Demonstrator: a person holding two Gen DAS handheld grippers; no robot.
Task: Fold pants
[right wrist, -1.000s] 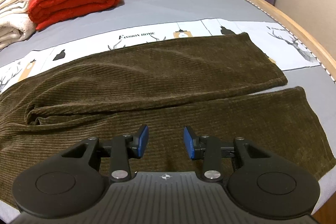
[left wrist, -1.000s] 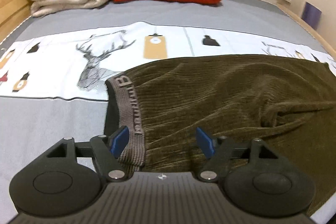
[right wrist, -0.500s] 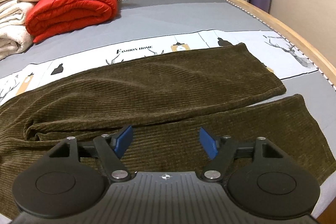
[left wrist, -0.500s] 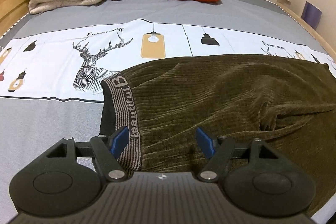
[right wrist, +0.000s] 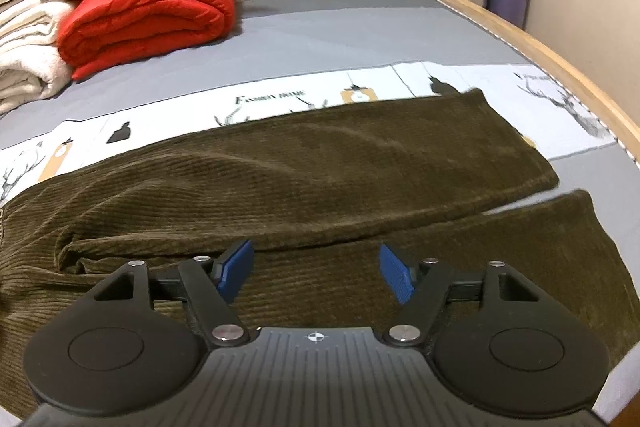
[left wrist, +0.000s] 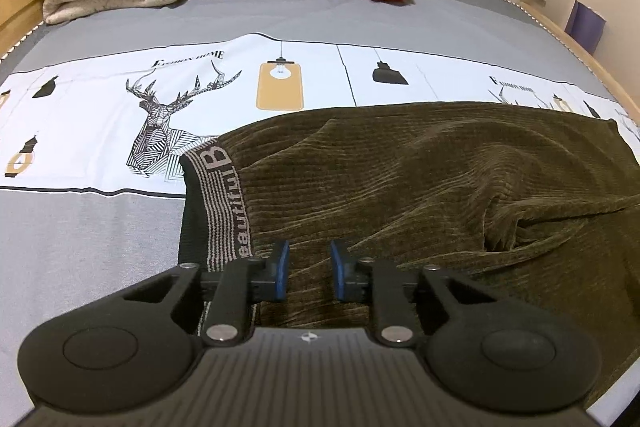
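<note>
- pants (left wrist: 420,195): olive corduroy, spread flat on the bed (left wrist: 100,227), the two legs lying side by side toward the right; the near leg (right wrist: 460,267) diverges slightly from the far leg (right wrist: 320,163) at the cuffs.
- waistband (left wrist: 224,203): grey lettered elastic at the left end, its edge accessible.
- left gripper (left wrist: 306,267): jaws narrowed to a small gap, hovering over the cloth just right of the waistband; whether any cloth is pinched cannot be told.
- right gripper (right wrist: 316,273): jaws wide apart, empty, poised above the near leg.
- handling, as judged: soft, limp, moderately heavy, ribbed and not slippery; best taken at the waistband edge and at the outer seam or cuff.
</note>
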